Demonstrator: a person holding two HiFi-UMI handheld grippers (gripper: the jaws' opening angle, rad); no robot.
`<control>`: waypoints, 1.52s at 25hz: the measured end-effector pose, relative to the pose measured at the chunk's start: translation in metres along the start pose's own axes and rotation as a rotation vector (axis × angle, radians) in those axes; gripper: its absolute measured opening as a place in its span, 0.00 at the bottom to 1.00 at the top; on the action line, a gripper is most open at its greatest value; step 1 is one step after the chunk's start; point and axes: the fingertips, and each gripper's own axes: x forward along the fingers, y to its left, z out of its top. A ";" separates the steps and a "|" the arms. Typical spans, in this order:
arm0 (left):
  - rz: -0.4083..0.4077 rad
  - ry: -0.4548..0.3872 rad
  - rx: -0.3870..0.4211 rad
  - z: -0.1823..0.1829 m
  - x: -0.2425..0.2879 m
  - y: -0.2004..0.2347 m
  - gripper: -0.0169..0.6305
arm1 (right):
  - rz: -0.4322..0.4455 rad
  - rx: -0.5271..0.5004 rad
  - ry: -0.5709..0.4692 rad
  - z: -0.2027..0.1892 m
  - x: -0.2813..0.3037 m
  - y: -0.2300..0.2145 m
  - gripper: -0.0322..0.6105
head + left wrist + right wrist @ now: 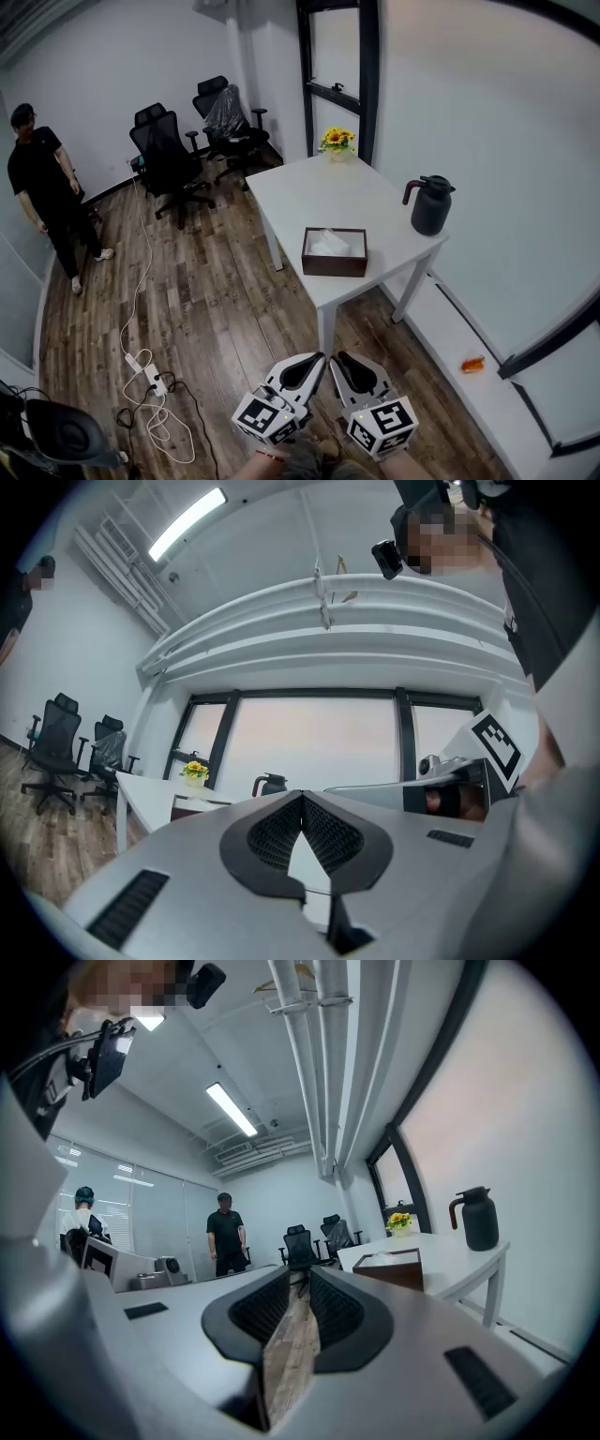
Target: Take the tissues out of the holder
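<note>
The tissue holder (334, 263) is a dark brown open box on the near part of the white table (319, 192), with white tissues (328, 243) bunched in its top. Both grippers hang low by the person's body, well short of the table and pointed toward it. My left gripper (314, 359) is shut, its tips meeting with nothing between them (302, 799). A narrow gap separates the jaws of my right gripper (342, 359), which holds nothing (300, 1283). From the right gripper view the holder (389, 1267) sits ahead to the right.
A black jug (431, 206) stands at the table's right corner and a pot of yellow flowers (336, 141) at its far end. Office chairs (169, 159) and a person (47, 187) are at the far left. A power strip with cable (145, 370) lies on the wood floor.
</note>
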 end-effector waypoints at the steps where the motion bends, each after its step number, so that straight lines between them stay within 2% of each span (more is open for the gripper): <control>1: -0.003 0.002 -0.002 0.002 0.002 -0.001 0.04 | 0.000 0.002 -0.002 0.001 0.001 -0.001 0.12; 9: -0.012 0.028 -0.005 -0.008 0.028 0.018 0.04 | 0.002 0.009 -0.001 0.006 0.022 -0.024 0.12; 18: -0.023 0.023 -0.012 -0.013 0.082 0.070 0.04 | -0.013 0.000 0.040 0.012 0.075 -0.073 0.12; 38: -0.170 0.111 -0.045 -0.050 0.194 0.182 0.04 | -0.072 0.000 0.118 0.022 0.211 -0.179 0.14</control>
